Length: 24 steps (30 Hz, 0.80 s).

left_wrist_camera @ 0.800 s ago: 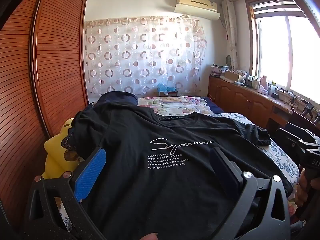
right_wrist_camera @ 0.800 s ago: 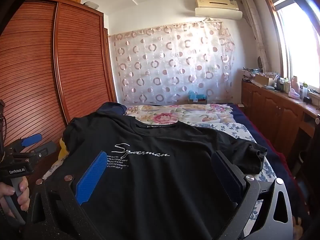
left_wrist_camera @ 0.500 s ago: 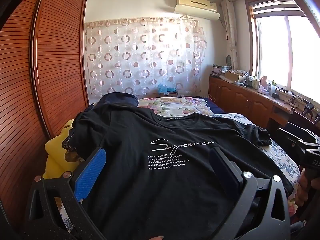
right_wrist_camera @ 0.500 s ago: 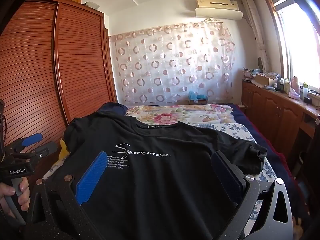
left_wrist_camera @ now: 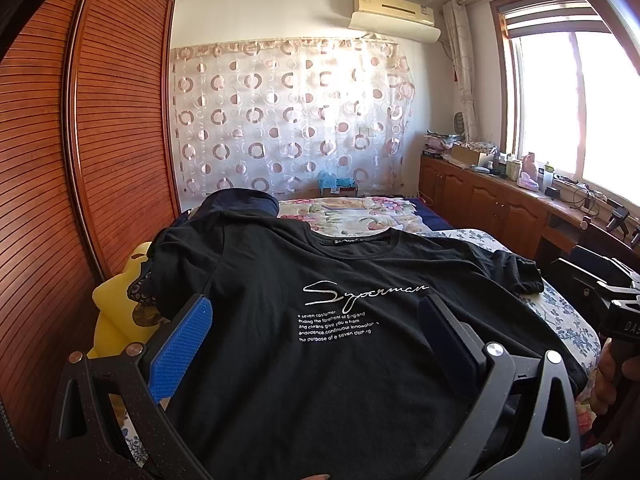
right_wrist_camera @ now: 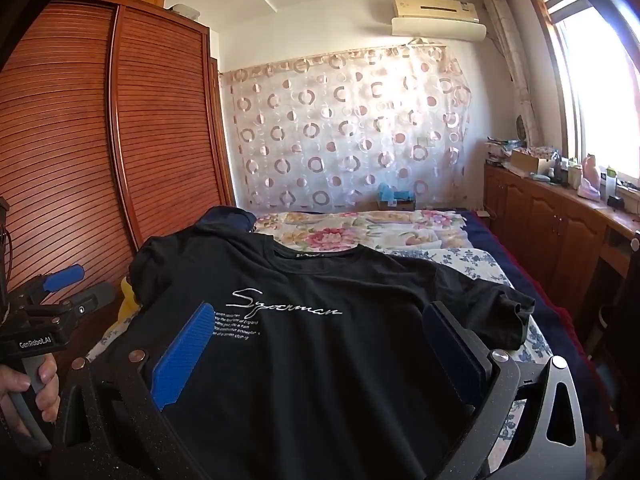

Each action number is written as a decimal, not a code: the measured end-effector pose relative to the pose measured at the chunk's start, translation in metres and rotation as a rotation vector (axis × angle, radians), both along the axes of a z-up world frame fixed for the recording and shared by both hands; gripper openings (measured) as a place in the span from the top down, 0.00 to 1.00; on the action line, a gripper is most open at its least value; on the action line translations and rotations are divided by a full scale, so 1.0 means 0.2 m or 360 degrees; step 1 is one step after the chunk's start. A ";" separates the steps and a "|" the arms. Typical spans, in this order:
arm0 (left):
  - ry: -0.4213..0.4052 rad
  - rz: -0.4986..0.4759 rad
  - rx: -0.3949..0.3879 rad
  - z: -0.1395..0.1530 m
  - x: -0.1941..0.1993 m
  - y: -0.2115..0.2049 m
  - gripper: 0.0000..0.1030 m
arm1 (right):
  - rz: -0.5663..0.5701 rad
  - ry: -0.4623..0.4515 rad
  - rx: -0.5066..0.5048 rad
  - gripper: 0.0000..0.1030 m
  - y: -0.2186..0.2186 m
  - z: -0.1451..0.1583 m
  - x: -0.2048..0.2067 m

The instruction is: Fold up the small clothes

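Still, nothing has shifted: both grippers hover with fingers spread wide over the black T-shirt, pinching nothing.

The left gripper keeps its blue pad and dark pad far apart, exactly as in the earlier frames, with the black T-shirt lying flat between and ahead of them, its white script print just beyond the fingertips. The right gripper likewise holds its fingers fully apart above the same shirt, unchanged. Past the fingers, the collar points away, and the sleeves stay spread to either side on the floral bed. Left of the left gripper's fingers sits a yellow cushion. Further out stand the slatted wardrobe and the circle-patterned curtain.
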<state>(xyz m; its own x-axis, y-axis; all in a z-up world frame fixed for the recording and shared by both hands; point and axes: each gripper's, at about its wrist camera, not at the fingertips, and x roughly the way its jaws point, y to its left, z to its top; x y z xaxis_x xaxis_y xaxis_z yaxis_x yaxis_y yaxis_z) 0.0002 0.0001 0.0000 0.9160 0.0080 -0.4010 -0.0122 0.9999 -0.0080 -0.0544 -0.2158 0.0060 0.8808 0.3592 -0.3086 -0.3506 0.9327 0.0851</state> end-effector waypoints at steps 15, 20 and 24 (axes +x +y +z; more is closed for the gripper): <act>-0.0005 0.0000 0.0005 0.00 0.00 0.00 0.00 | 0.0005 -0.0003 0.0006 0.00 -0.02 -0.01 -0.01; -0.0008 0.0000 0.0005 0.00 0.00 0.00 0.00 | 0.0005 -0.0001 0.0005 0.00 -0.02 -0.01 -0.01; -0.0007 -0.0001 0.0005 0.00 0.00 0.00 0.00 | 0.0006 -0.0005 0.0005 0.00 -0.02 -0.01 -0.01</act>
<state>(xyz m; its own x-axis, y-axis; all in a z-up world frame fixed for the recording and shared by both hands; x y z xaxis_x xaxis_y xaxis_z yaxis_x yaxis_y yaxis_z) -0.0003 -0.0004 0.0001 0.9178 0.0089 -0.3970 -0.0118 0.9999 -0.0050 -0.0559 -0.2196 0.0045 0.8803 0.3635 -0.3049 -0.3544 0.9311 0.0867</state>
